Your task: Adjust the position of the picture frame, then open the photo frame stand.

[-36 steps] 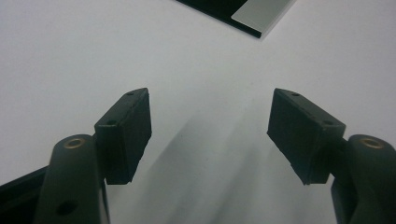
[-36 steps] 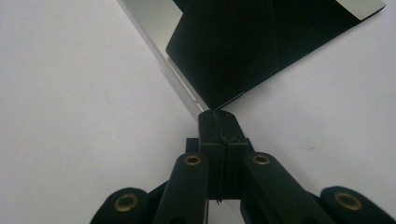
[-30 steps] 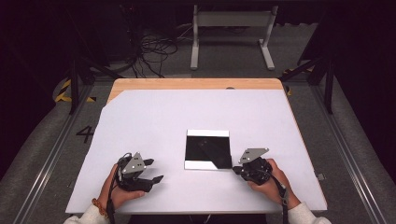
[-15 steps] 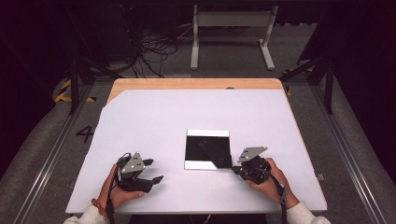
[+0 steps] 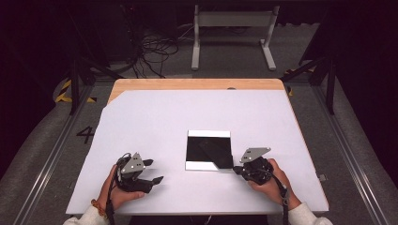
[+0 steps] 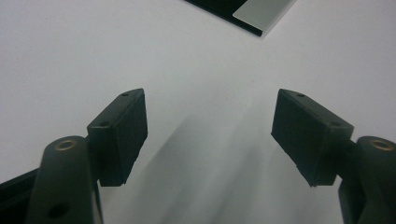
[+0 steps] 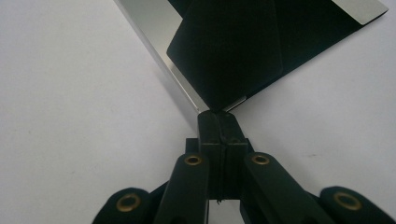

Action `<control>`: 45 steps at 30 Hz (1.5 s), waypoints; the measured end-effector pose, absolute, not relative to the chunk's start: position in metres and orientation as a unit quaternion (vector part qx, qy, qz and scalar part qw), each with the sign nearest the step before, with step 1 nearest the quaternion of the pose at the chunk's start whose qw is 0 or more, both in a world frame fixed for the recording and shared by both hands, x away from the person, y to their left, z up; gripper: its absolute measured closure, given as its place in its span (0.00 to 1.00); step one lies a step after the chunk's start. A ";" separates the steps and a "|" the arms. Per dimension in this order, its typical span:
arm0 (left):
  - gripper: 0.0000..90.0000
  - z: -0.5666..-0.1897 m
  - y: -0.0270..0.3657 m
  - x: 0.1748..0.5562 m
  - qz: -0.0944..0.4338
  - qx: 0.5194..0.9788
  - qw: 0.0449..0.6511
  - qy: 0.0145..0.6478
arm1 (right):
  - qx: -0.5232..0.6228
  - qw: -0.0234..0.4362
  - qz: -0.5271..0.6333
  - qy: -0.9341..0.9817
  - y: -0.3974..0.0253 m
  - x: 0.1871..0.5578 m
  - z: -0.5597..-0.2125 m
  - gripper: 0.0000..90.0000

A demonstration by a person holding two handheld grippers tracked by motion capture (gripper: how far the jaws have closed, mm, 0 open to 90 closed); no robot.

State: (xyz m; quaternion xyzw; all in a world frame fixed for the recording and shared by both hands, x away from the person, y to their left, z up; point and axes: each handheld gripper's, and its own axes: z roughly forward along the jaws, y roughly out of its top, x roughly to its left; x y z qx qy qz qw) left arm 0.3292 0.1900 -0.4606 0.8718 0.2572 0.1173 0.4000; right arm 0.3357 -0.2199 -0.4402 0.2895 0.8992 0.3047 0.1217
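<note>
Digit "4" marked on floor left of table.

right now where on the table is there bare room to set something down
Most of the white table top is bare: the far half beyond the black square sheet, and the strip between the sheet and the open left gripper. It is crowded at the sheet's near right corner, where the right gripper pinches it.
</note>
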 end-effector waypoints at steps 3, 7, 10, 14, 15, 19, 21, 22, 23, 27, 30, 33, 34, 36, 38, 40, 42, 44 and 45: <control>0.29 -0.460 0.191 0.328 0.121 0.873 0.396 0.258 | 0.287 0.123 0.307 0.899 -0.220 0.336 -0.440 1.00; 0.28 -0.461 0.193 0.327 0.122 0.872 0.395 0.261 | 0.286 0.128 0.315 0.896 -0.220 0.335 -0.437 1.00; 0.28 -0.461 0.194 0.328 0.121 0.872 0.395 0.264 | 0.286 0.130 0.325 0.892 -0.220 0.335 -0.434 1.00; 0.28 -0.462 0.194 0.329 0.121 0.872 0.393 0.265 | 0.284 0.131 0.333 0.890 -0.220 0.336 -0.434 1.00; 0.28 -0.462 0.193 0.329 0.120 0.873 0.392 0.265 | 0.283 0.132 0.333 0.890 -0.220 0.336 -0.434 1.00; 0.28 -0.463 0.192 0.328 0.118 0.874 0.391 0.263 | 0.280 0.144 0.347 0.883 -0.220 0.334 -0.430 1.00; 0.27 -0.462 0.191 0.327 0.119 0.877 0.386 0.261 | 0.278 0.145 0.358 0.880 -0.221 0.334 -0.428 1.00; 0.27 -0.462 0.190 0.327 0.121 0.877 0.386 0.259 | 0.277 0.146 0.363 0.878 -0.221 0.335 -0.427 1.00; 0.27 -0.462 0.190 0.327 0.120 0.878 0.385 0.257 | 0.276 0.148 0.368 0.876 -0.221 0.335 -0.426 1.00; 0.27 -0.463 0.189 0.327 0.119 0.879 0.383 0.258 | 0.272 0.155 0.376 0.872 -0.218 0.336 -0.425 1.00; 0.27 -0.464 0.190 0.328 0.119 0.879 0.380 0.261 | 0.273 0.160 0.382 0.868 -0.217 0.337 -0.426 1.00; 0.27 -0.464 0.190 0.326 0.118 0.881 0.377 0.262 | 0.272 0.167 0.386 0.865 -0.215 0.337 -0.426 1.00; 0.27 -0.465 0.190 0.326 0.118 0.881 0.376 0.262 | 0.271 0.169 0.389 0.864 -0.215 0.338 -0.425 1.00; 0.27 -0.465 0.191 0.325 0.119 0.882 0.373 0.261 | 0.271 0.174 0.391 0.862 -0.214 0.338 -0.423 1.00; 0.27 -0.465 0.191 0.325 0.118 0.882 0.374 0.260 | 0.270 0.176 0.393 0.861 -0.213 0.338 -0.422 1.00; 0.27 -0.466 0.191 0.325 0.115 0.883 0.372 0.262 | 0.268 0.177 0.392 0.862 -0.213 0.339 -0.421 1.00; 0.27 -0.467 0.192 0.325 0.115 0.884 0.370 0.262 | 0.269 0.177 0.393 0.861 -0.214 0.339 -0.421 1.00; 0.27 -0.467 0.192 0.325 0.114 0.884 0.369 0.264 | 0.277 0.185 0.393 0.857 -0.216 0.341 -0.421 1.00; 0.27 -0.467 0.192 0.325 0.114 0.884 0.369 0.264 | 0.280 0.181 0.398 0.854 -0.218 0.342 -0.422 1.00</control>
